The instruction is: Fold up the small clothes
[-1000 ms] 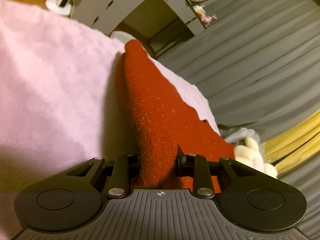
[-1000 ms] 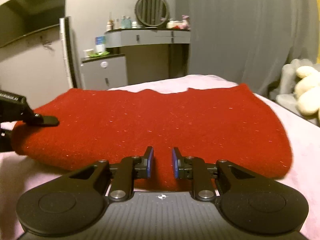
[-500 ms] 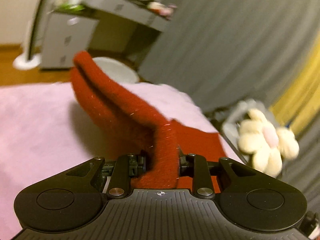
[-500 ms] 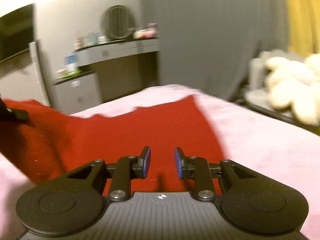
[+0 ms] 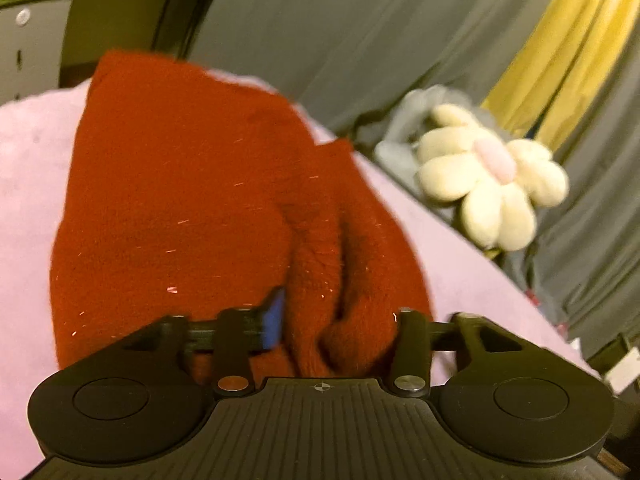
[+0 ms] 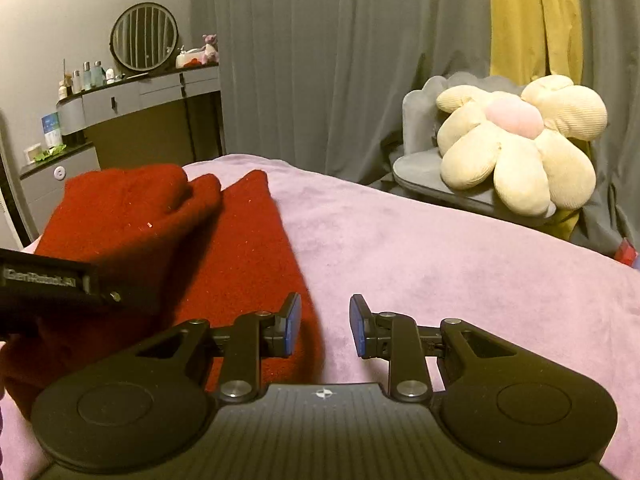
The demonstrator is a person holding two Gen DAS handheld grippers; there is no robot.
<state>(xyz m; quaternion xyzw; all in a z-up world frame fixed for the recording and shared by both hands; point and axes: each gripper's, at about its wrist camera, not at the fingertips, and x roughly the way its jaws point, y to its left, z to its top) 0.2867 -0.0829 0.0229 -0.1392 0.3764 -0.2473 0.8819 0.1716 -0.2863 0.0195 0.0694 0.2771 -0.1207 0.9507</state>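
Note:
A red knit garment (image 5: 180, 200) lies folded over itself on the pink blanket (image 5: 24, 160). My left gripper (image 5: 338, 320) is at its near right edge. Its jaws are opening, and a loose bunched fold of the red knit still sits between them without being squeezed. In the right wrist view the same garment (image 6: 240, 248) lies to the left, with the left gripper's black housing (image 6: 48, 284) over its near part. My right gripper (image 6: 325, 326) hovers over the bare blanket (image 6: 440, 264) just right of the garment's edge, with its blue pads apart and nothing between them.
A cream flower-shaped cushion (image 6: 516, 140) rests on a grey chair (image 6: 420, 176) beside the bed on the right. Grey and yellow curtains hang behind. A grey dresser (image 6: 140, 100) with a round mirror and bottles stands at the back left.
The left gripper swept rightward with the garment's edge, laying it over the rest, and its jaws have spread. The right gripper has shifted off the garment to its right edge.

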